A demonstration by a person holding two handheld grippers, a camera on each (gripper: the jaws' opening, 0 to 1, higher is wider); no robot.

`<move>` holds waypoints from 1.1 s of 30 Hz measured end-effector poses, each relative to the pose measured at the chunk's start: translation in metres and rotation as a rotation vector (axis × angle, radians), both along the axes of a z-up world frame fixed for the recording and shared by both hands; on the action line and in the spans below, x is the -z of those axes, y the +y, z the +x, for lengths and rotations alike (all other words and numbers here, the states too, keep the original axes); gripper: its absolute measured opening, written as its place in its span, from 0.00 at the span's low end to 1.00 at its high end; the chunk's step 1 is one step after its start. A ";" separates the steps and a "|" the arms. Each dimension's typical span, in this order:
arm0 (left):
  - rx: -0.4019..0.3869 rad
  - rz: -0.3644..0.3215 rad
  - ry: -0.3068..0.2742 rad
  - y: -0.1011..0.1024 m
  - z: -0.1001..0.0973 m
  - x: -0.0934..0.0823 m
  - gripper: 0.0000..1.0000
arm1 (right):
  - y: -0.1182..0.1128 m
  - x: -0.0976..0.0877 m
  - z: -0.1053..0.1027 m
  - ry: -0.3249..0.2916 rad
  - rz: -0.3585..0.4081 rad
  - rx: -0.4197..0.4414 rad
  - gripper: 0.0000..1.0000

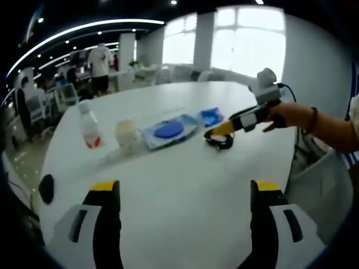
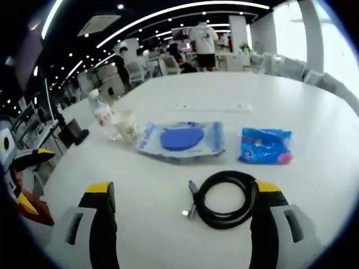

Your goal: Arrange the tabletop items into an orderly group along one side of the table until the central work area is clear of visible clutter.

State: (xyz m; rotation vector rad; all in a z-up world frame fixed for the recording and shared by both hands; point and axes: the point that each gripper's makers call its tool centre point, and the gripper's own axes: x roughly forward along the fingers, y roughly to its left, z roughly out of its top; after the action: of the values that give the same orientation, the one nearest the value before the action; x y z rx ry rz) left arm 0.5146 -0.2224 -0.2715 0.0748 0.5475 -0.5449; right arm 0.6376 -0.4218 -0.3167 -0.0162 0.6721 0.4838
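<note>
A coiled black cable [image 2: 224,199] lies on the white table [image 2: 314,112] close in front of my right gripper [image 2: 182,190]. That gripper is open, and its right jaw tip touches or overlaps the coil's right edge. In the left gripper view the right gripper [image 1: 220,131] comes in from the right, held by a hand [image 1: 286,115], with its yellow tip at the cable [image 1: 220,141]. Behind the cable lie a clear bag with a blue disc [image 2: 179,139] and a small blue packet [image 2: 266,145]. My left gripper [image 1: 185,188] hangs open over bare table.
A water bottle [image 1: 88,126] with a red label and a white jar [image 1: 127,133] stand left of the bag. A black round object [image 1: 46,188] sits at the table's left edge. A thin white strip [image 2: 210,106] lies farther back. Chairs and people are beyond the table.
</note>
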 end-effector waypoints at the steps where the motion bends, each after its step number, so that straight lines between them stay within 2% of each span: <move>1: 0.000 0.000 0.000 0.000 0.000 0.000 0.94 | 0.000 -0.001 -0.001 -0.001 0.002 0.000 1.00; 11: -0.001 0.002 0.005 0.000 0.000 0.001 0.94 | -0.004 -0.007 -0.014 -0.009 0.024 -0.006 1.00; 33: 0.003 0.003 0.019 -0.002 -0.002 0.004 0.93 | 0.002 -0.035 -0.052 -0.054 0.087 -0.048 1.00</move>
State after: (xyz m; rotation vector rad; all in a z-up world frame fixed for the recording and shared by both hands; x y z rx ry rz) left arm 0.5128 -0.2240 -0.2759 0.0736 0.5670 -0.5485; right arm 0.5852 -0.4197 -0.2813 0.0365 0.5978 0.5571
